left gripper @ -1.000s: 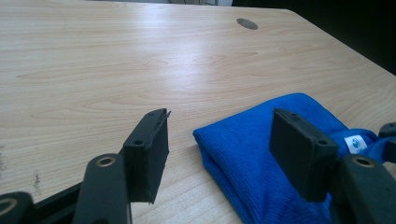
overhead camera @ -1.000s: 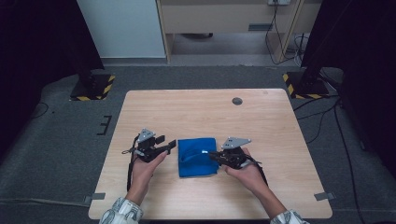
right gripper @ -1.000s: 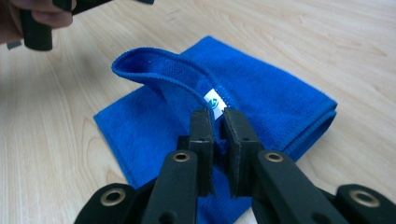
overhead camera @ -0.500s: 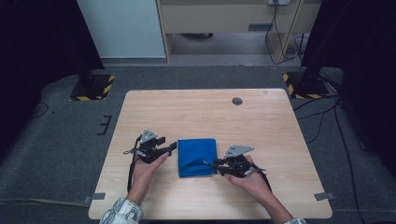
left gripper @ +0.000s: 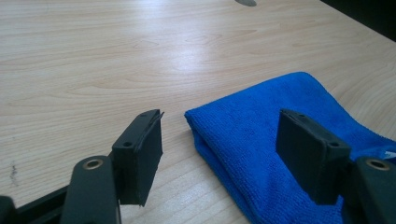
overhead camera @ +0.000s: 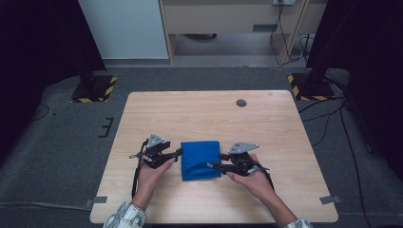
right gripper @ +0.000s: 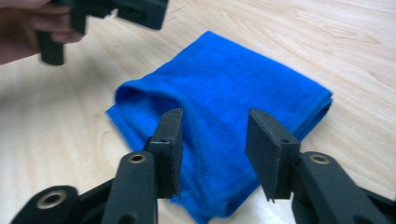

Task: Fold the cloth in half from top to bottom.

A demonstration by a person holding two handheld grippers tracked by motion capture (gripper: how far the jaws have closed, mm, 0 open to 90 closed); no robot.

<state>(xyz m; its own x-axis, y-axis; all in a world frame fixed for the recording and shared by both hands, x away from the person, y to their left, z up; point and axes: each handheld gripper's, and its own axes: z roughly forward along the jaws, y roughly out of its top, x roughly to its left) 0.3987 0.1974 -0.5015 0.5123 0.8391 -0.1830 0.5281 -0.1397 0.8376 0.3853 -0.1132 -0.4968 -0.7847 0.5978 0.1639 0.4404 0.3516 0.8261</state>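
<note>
A folded blue cloth (overhead camera: 201,159) lies flat on the wooden table (overhead camera: 266,123), near its front middle. My left gripper (overhead camera: 178,153) sits at the cloth's left edge. In the left gripper view its jaws (left gripper: 224,154) stand open and have just been opening, with a corner of the cloth (left gripper: 261,135) on the table between them, untouched. My right gripper (overhead camera: 214,165) rests at the cloth's right front edge. Its jaws (right gripper: 215,149) have just been opening and stand apart over the cloth (right gripper: 224,79), pads off it. The left gripper (right gripper: 116,11) and its hand show beyond.
A small round grommet (overhead camera: 241,102) sits in the table's far right part. Black stands with yellow-black striped bases (overhead camera: 95,90) (overhead camera: 311,85) flank the table on the floor. A wooden cabinet (overhead camera: 228,19) stands behind it.
The right gripper's jaws have spread apart and released the cloth's right edge, which now lies flat. Both hands have stayed nearly in place.
</note>
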